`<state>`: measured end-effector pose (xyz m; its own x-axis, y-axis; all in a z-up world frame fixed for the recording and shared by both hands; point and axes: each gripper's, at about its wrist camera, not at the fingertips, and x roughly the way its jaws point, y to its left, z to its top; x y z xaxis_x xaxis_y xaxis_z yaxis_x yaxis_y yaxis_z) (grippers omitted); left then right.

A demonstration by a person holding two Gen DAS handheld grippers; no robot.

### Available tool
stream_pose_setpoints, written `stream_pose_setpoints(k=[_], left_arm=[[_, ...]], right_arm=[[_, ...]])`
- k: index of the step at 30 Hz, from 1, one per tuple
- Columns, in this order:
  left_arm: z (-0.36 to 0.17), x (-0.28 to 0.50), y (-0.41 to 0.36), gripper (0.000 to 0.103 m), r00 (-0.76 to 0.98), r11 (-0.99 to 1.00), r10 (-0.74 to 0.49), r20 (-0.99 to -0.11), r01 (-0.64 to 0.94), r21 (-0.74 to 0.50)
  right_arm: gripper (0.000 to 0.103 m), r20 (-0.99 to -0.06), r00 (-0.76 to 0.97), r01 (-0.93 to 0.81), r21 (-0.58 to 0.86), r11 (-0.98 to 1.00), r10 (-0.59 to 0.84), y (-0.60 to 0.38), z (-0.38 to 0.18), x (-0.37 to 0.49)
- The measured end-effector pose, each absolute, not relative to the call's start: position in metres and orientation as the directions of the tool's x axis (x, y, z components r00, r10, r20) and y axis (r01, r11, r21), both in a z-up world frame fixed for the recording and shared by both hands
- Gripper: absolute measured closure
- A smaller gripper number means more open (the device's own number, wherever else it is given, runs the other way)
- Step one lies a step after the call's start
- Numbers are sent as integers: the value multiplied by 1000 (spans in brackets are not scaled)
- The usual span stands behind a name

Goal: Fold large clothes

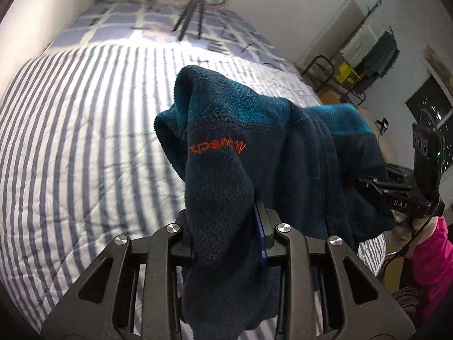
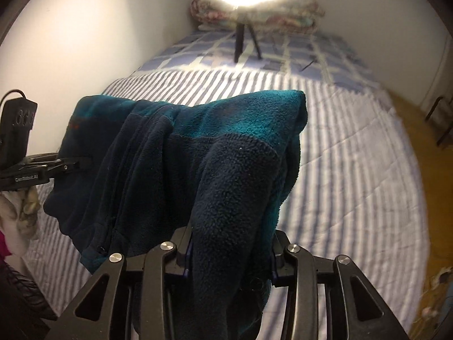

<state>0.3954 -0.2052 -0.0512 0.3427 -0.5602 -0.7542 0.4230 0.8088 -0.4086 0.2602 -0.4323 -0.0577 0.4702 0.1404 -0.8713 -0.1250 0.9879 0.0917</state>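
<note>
A navy and teal fleece jacket (image 1: 226,130) with orange lettering hangs in the air above the bed, stretched between both grippers. My left gripper (image 1: 229,243) is shut on one bunched part of the fleece, which drapes over its jaws. My right gripper (image 2: 230,252) is shut on another part of the fleece (image 2: 198,147). The right gripper also shows at the right of the left wrist view (image 1: 365,182), and the left gripper at the left of the right wrist view (image 2: 82,160). The fabric hides the fingertips.
A bed with a blue-and-white striped quilt (image 1: 85,113) lies below, against a white wall (image 2: 85,34). A small black tripod (image 2: 246,39) with a bright ring light stands near the pillows (image 2: 254,14). A chair and clothes rack (image 1: 368,53) stand beyond the bed's right side.
</note>
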Motion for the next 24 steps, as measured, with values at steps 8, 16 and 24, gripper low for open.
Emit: stream_pose_setpoints(k=[8,16,24], left_arm=[[-38,396,-245,74,345,774,-595,-726,492,-400],[-29,417,-307,74,353,747,-618,-702,544,-383],[-25,466,-376,74,369,732,-639,-676,562,-385]], right_arm=[[65,-844,536,-98,-38,994,20,-473,-29,253],[65,-818,574,-56,-104,993,-53,-521,-19,261],[65,-799,596,12,-89,996,-79,-585,-24,300]])
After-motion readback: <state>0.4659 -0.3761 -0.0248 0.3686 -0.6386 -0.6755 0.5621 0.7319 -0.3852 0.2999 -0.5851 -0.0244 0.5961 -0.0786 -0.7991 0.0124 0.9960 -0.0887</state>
